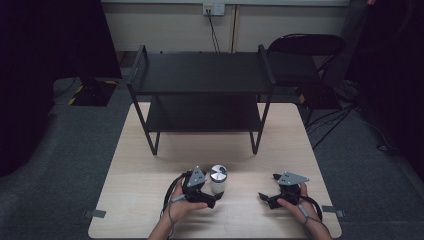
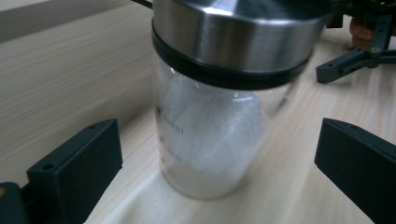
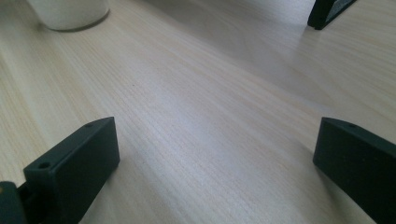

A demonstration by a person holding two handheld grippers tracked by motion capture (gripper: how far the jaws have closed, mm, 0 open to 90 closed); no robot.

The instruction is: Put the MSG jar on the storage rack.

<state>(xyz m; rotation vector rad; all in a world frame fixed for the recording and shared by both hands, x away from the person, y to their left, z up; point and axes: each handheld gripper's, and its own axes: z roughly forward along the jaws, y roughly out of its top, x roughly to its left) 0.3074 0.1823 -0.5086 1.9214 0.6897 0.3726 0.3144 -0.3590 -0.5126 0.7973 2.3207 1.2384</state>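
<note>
1. Item: glass jar point(image 2: 208, 140) with steel lid point(image 2: 238, 32), frosted by white powder inside; stands upright on the counter point(image 1: 150, 165), near edge, left of centre.
2. Left gripper point(image 1: 204, 195): jaws spread wide, one on each side of the jar, not touching it.
3. Right gripper point(image 1: 272, 197): jaws spread, holding nothing, resting low over bare counter well right of the jar.
4. Black two-tier shelf rack point(image 1: 202, 75): stands at the far half of the counter.
5. Step judged in hand: grasping the jar.
6. Handling advice: centre the jar between the jaws, close on the glass body below the lid's black band, squeeze gently since glass is slippery, and keep it upright.
</note>
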